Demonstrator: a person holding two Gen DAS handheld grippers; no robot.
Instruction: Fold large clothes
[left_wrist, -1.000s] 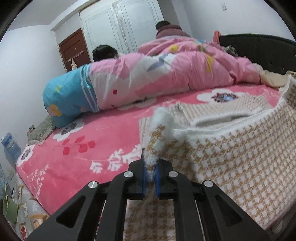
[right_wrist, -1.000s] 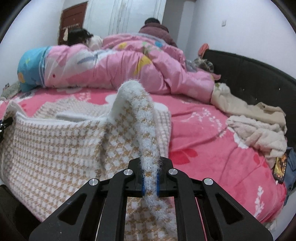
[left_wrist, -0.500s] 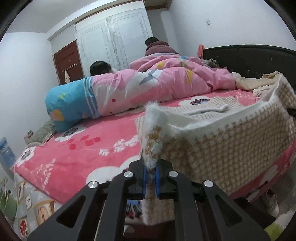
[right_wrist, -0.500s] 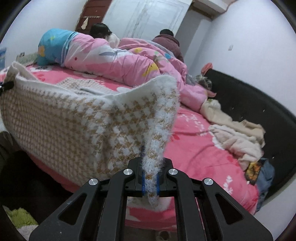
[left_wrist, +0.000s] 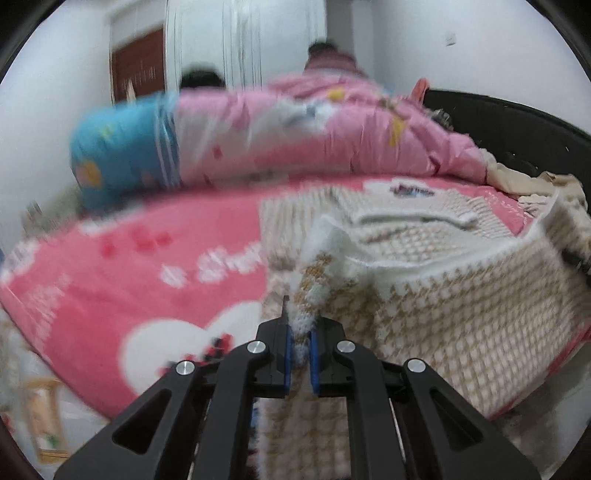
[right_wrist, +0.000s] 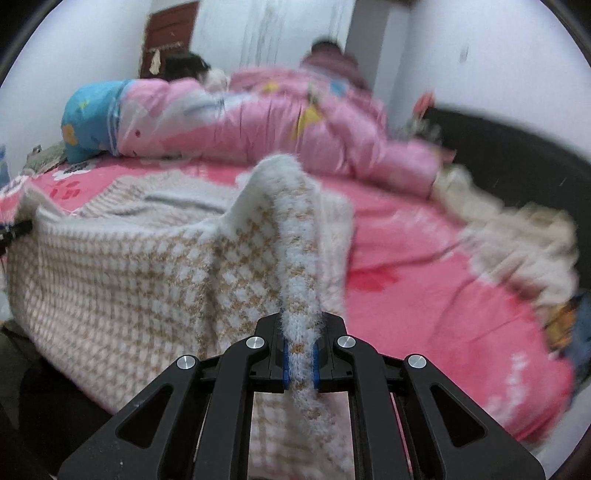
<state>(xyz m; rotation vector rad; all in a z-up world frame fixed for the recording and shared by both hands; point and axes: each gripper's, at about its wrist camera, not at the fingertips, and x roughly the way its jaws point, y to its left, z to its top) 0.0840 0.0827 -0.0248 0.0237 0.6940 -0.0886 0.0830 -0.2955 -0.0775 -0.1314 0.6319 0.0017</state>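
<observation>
Left wrist: both tongs (left_wrist: 300, 350) (right_wrist: 300, 356) clamp sweater (left_wrist: 461, 306) hem edge, raised over pink bed (left_wrist: 147, 280).

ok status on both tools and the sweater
Left tool shut on sweater edge. Right tool shut on opposite corner. Sweater partly lifted over pink bed. Nothing blocking.

Both handheld tools share one build: the left gripper (left_wrist: 299, 350) and right gripper (right_wrist: 300, 354) have matte black linkage arms with triangular cut-outs, joined by round silver screws. Each ends in two narrow black fingers (left_wrist: 273, 347) faced with bright blue pads (right_wrist: 285, 363). Pale dust specks the right frame's lower arms.
</observation>
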